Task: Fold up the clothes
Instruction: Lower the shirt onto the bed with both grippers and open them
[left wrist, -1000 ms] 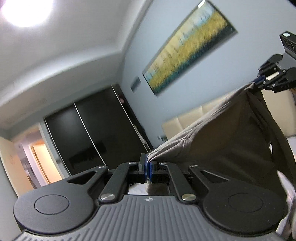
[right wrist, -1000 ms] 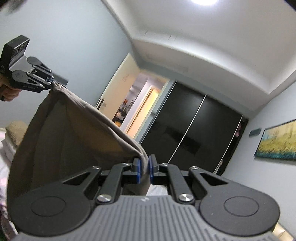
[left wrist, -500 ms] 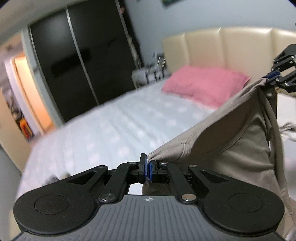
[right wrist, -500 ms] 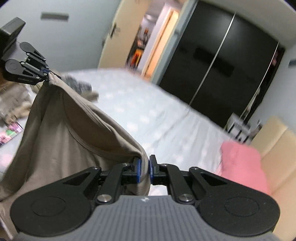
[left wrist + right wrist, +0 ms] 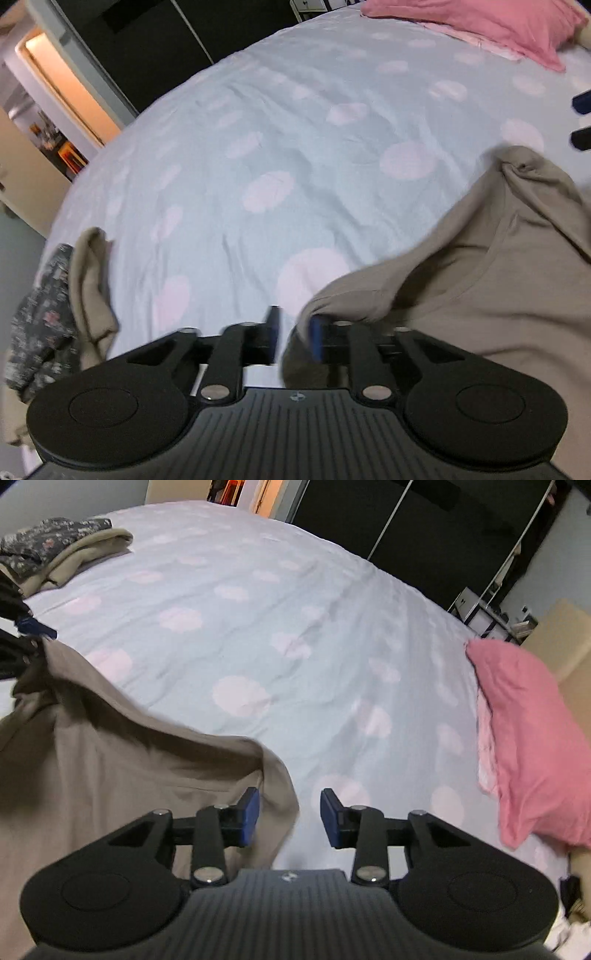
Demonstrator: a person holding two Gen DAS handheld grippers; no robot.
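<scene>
— Taupe cotton, that is the shirt point(image 5: 96, 760): it fills the lower left of the right wrist view and the lower right of the left wrist view, collar seam showing, slumped onto the bed.

— Is either tool gripping it?

— No. The right gripper point(image 5: 290, 814) has just been opening; its blue pads stand apart, and a shirt corner hangs in the gap against the left pad, with nothing pressing on it. The left gripper point(image 5: 293, 334) has also just been opening. Its jaws are parted, and a fold of the shirt lies over its right finger; the picture is blurred there, but the cloth is not pinched.

— Can each see the other?

— Only barely. Blue and black finger ends show at the right edge of the left wrist view, and at the left edge of the right wrist view, touching the shirt's far corner.

— And around it?

— The bedsheet point(image 5: 295, 147) is pale blue with faint pink spots. A pink pillow point(image 5: 532, 738) lies at the right of the right wrist view. A pile of clothes point(image 5: 55, 550), dark floral over beige, sits in its upper left. Black wardrobe doors point(image 5: 406, 520) stand behind.
</scene>
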